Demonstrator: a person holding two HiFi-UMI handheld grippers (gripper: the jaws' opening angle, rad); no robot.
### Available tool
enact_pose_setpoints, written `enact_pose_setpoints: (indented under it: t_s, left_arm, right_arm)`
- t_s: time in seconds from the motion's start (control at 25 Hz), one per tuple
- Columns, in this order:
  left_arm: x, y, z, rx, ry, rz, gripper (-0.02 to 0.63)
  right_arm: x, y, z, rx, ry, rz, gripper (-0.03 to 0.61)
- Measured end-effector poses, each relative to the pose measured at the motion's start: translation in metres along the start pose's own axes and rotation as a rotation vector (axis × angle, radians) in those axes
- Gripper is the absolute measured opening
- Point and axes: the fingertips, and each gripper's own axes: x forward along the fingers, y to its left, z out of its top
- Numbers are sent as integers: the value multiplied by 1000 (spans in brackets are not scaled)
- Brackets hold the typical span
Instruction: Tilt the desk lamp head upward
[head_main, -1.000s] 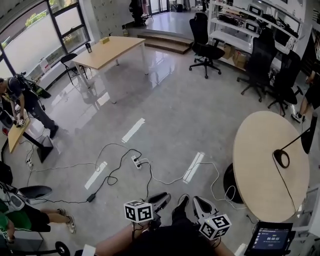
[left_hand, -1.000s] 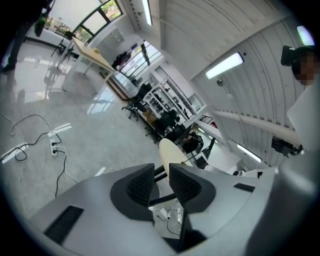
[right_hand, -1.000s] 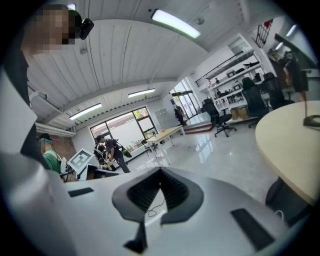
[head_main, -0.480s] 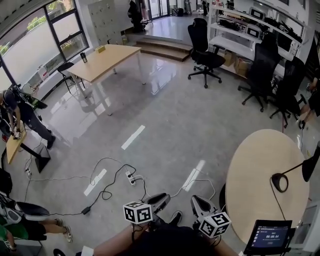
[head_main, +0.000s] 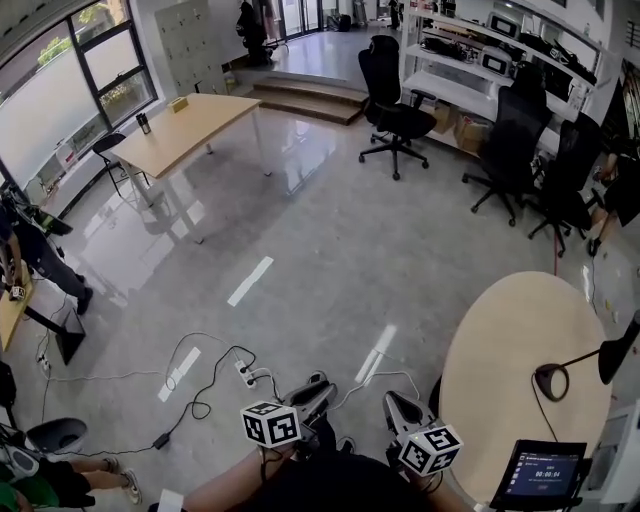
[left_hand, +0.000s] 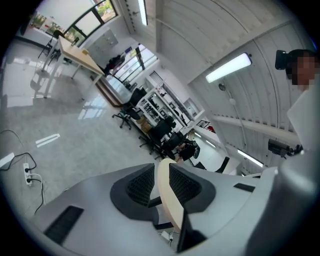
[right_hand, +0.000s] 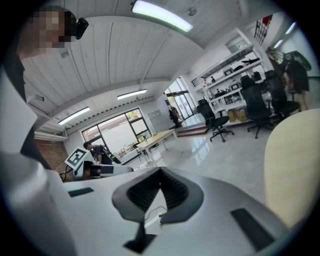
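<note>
Just beside the round table (head_main: 478, 362) rim, left claw (head_main: 316, 381) and right claw (head_main: 391, 399) (both closed, empty) hang over open floor (head_main: 330, 230).

Desk lamp (head_main: 614, 358) stands on round table (head_main: 500, 340), near table's right side. Screen (head_main: 536, 473) at table's near edge, in front of lamp. Power strip (head_main: 245, 372) on floor, left of table. Office chairs (head_main: 392, 112) behind table. Long desk (head_main: 180, 128) far behind table, off to left.
</note>
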Motion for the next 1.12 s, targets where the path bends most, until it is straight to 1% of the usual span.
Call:
enact_pose_setpoints:
  t_s: [0.12, 0.28, 0.36, 0.44, 0.56, 0.68, 0.84, 1.04, 1.12]
  left_arm:
    - [29, 14, 23, -5, 26, -29, 97]
    - [75, 29, 72, 19, 49, -78, 98]
    - [96, 33, 102, 42, 53, -107, 98]
    - [115, 42, 130, 43, 60, -127, 98]
    - [138, 61, 163, 26, 85, -153, 98]
    - [157, 74, 192, 37, 110, -185, 98]
    - [183, 89, 209, 39, 154, -220, 98]
    - [210, 93, 205, 3, 230, -253, 98]
    - [224, 94, 205, -1, 263, -259, 98]
  right_arm:
    - [19, -25, 17, 23, -21, -62, 2]
    - [56, -59, 49, 42, -36, -131, 2]
    - [80, -70, 65, 54, -34, -144, 2]
    - [107, -77, 82, 51, -27, -147, 2]
    - [142, -85, 107, 41, -32, -166, 2]
    - [170, -90, 124, 45, -44, -195, 2]
    - [190, -101, 134, 49, -52, -242, 2]
    - [193, -124, 138, 107, -67, -315, 2]
    - [194, -139, 142, 136, -82, -344, 2]
